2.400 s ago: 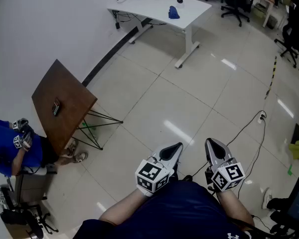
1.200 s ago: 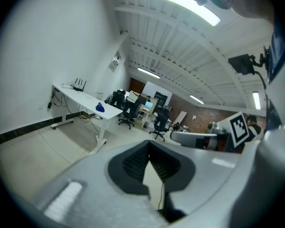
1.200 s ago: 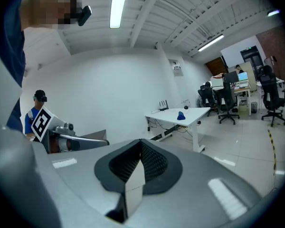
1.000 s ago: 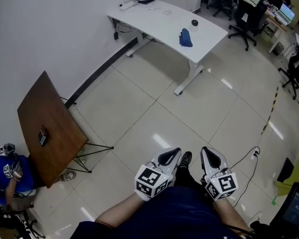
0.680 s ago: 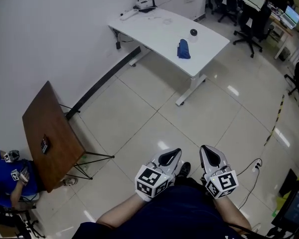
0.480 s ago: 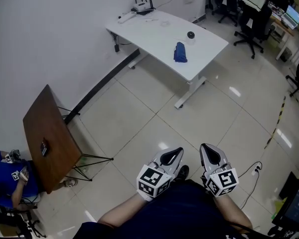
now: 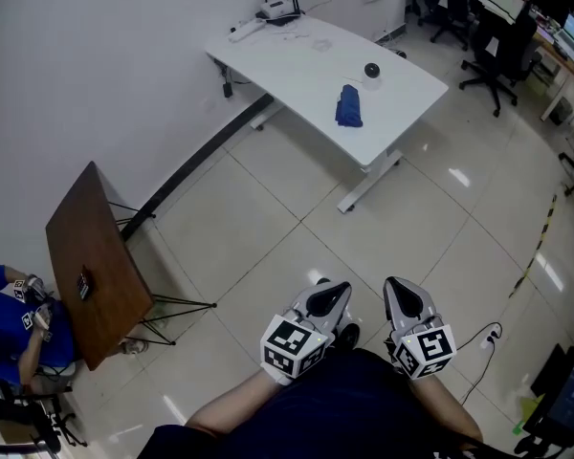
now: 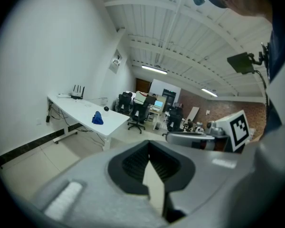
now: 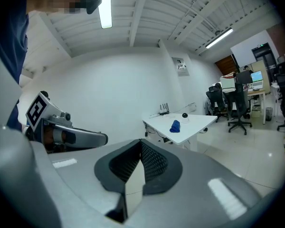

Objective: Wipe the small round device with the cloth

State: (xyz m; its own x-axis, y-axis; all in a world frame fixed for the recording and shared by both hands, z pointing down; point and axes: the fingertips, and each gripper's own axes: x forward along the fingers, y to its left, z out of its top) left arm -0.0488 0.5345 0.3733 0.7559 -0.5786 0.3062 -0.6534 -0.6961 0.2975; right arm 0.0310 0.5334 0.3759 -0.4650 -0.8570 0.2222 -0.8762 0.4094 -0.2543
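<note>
Both clamped closed and empty, left gripper point(image 7: 335, 290), right gripper point(image 7: 400, 291); approach stage, next reach crumpled blue cloth point(image 7: 348, 105) beside small round black device point(image 7: 371, 70).

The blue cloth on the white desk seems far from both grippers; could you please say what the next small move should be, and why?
Probably step toward the white desk: the blue cloth and the small round device lie on it, well across the tiled floor from the left gripper and right gripper, which are both shut and empty.
</note>
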